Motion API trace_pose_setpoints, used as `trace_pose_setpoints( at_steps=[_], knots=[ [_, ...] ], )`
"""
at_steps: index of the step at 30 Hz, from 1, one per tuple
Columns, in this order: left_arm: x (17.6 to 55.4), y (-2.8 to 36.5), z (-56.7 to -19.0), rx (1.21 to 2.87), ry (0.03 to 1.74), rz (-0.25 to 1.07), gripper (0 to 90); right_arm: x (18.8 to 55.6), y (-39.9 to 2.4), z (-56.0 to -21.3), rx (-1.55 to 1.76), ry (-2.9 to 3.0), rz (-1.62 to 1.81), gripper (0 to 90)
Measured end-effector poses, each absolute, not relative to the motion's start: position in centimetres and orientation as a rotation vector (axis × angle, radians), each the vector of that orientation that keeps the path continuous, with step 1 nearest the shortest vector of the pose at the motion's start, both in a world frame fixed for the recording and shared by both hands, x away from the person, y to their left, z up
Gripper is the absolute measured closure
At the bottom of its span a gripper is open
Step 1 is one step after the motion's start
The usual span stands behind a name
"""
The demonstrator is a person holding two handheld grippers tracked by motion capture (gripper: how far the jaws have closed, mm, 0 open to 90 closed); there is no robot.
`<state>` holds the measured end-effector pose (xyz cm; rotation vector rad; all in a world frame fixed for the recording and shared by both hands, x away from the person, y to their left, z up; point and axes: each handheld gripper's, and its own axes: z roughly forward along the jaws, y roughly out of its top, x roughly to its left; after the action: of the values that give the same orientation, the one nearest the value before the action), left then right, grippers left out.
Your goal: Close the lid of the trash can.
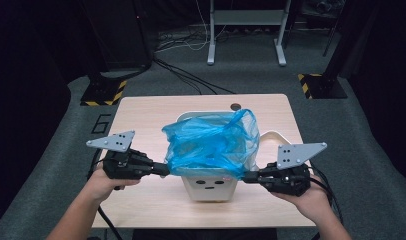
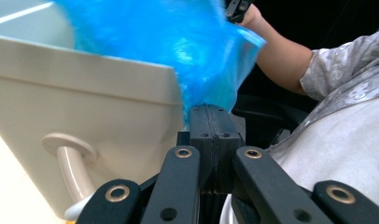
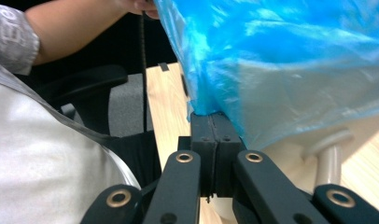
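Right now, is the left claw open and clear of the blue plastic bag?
No, the left claw is shut on the blue plastic bag.

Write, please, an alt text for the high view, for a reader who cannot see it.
Two hand-held tools pinch a blue plastic bag by its lower corners over a cream bin on a wooden table. The left tool grips the bag's left edge, the right tool its right edge. The bag drapes over the bin's opening.
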<state>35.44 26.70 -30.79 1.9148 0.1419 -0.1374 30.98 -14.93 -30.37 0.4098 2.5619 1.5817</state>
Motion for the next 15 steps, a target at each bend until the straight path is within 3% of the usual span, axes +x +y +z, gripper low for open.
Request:
trace_pose_setpoints(
  at_steps=[15],
  knots=[
    [36.5, 27.0, -33.0, 1.944, 0.204, -0.151, 89.2, 31.8, -15.5, -32.7, 0.529, 2.575, 1.435, 89.8]
  ],
)
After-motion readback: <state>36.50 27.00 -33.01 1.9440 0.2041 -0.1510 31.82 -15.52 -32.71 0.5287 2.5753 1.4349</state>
